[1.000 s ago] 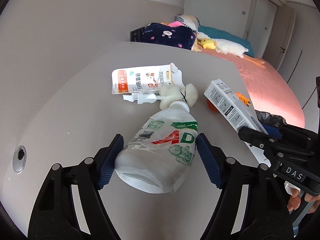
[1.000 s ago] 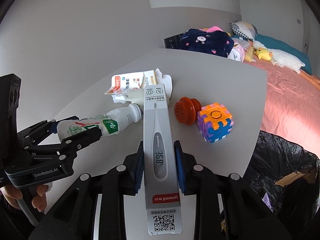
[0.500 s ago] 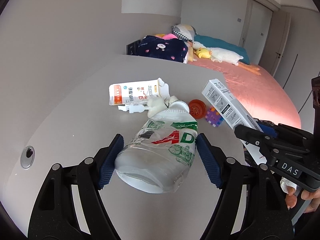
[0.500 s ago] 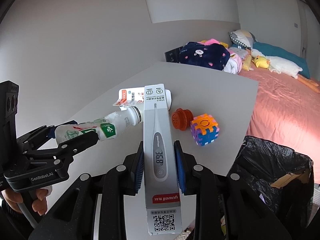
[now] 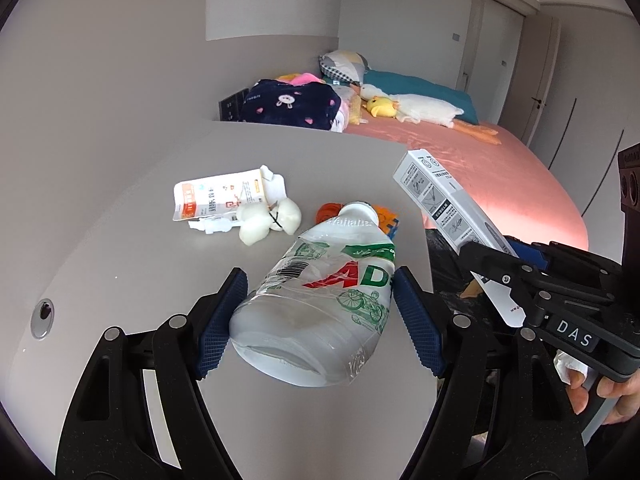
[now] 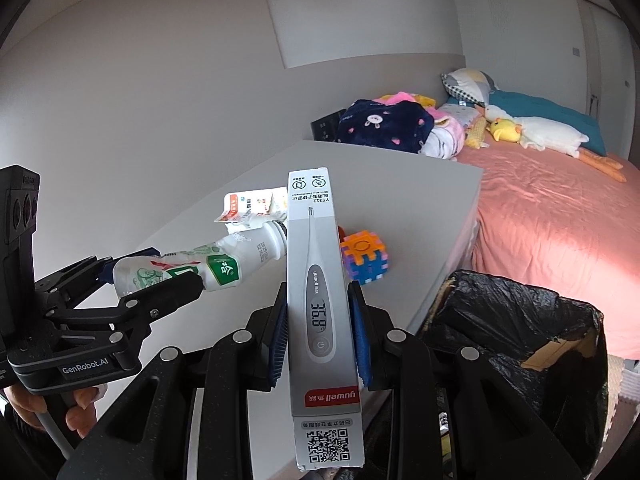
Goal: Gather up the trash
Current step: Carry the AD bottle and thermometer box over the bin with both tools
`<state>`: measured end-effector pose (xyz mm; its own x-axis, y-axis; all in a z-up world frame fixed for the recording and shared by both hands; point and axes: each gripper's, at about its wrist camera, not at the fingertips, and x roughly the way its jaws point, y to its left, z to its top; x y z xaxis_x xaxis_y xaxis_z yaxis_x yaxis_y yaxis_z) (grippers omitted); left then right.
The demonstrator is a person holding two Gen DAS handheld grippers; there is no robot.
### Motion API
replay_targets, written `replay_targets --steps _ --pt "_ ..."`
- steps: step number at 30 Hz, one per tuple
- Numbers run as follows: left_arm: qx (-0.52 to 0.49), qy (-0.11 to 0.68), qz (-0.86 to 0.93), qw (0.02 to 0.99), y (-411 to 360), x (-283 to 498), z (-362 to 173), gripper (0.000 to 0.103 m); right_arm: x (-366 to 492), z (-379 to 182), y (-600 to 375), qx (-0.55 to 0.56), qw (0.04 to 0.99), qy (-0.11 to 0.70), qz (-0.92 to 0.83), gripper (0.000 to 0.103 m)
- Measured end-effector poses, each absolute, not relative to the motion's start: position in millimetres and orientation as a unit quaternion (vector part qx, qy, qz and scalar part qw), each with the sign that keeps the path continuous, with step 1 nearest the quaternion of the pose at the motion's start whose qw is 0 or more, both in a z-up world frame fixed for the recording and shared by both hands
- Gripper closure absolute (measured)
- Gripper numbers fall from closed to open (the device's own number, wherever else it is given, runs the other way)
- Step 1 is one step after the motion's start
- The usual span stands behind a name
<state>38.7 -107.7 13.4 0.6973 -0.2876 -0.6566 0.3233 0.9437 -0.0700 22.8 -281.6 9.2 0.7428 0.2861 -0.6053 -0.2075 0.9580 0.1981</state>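
My left gripper point(image 5: 318, 312) is shut on a white plastic drink bottle point(image 5: 320, 300) with a red and green label, held above the grey table point(image 5: 120, 280). The bottle also shows in the right wrist view point(image 6: 208, 266). My right gripper point(image 6: 320, 336) is shut on a grey thermometer box point(image 6: 320, 300), lifted off the table; the box also shows in the left wrist view point(image 5: 448, 216). A black trash bag point(image 6: 520, 340) stands open by the table's right edge, below and right of the box.
On the table lie a torn white and orange carton point(image 5: 220, 198), a crumpled white wad point(image 5: 268, 220), an orange round toy point(image 5: 328, 212) and a coloured puzzle cube point(image 6: 364, 256). A bed with pink sheet point(image 6: 560, 220) and plush toys lies beyond.
Both grippers have risen and pulled back from the table with their loads, drifting right. The trash bag has come into the right wrist view.
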Motion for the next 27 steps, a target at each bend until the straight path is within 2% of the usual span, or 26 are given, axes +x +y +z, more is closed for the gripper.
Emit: replay_targets --steps 27 --pt "0.059 0.357 -0.258 0.896 -218.8 32.3 12.8 0.03 -14.5 13.1 -389.9 0.093 0.941 0.322 0.046 0.073"
